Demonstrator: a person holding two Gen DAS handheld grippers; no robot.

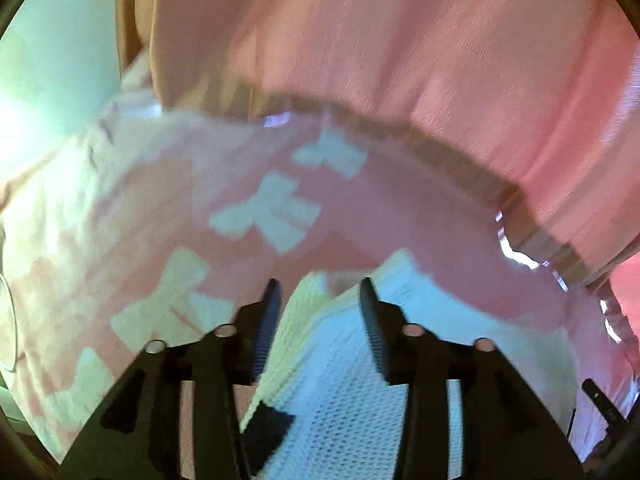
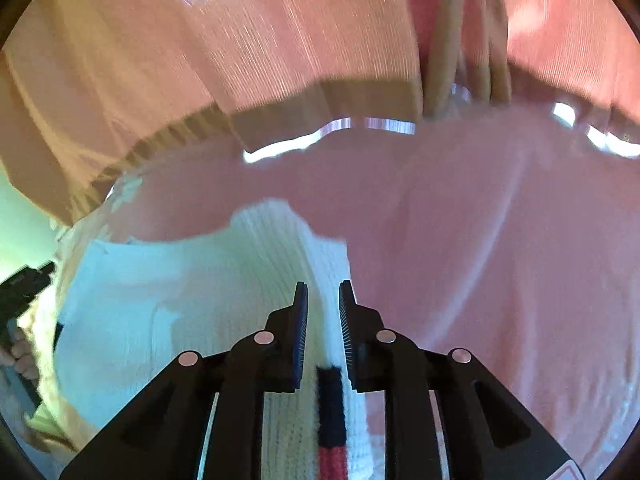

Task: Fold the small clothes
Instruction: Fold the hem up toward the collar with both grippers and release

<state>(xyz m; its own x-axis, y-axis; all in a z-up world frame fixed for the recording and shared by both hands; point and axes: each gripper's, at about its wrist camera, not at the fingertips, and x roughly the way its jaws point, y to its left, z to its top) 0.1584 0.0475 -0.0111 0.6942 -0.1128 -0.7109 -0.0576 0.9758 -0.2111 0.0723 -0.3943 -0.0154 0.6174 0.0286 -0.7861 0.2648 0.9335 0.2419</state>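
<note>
White waffle-knit garment (image 1: 344,392) w/ navy-red stripe is lying on a pink cover (image 2: 500,240), prob. spread flat for folding. Left hand-held gripper (image 1: 318,292) is straddling a raised fold, jaws apart, not pinching. Right hand-held gripper (image 2: 323,292) is sitting narrowly parted over the striped edge, pads not pressing. Pink ribbed curtain (image 1: 400,40) is hanging behind.

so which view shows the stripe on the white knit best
The right wrist view: the navy and red stripe on the white knit lies unobstructed between the fingers. The left wrist view shows only a dark patch, partly hidden behind a finger.
</note>
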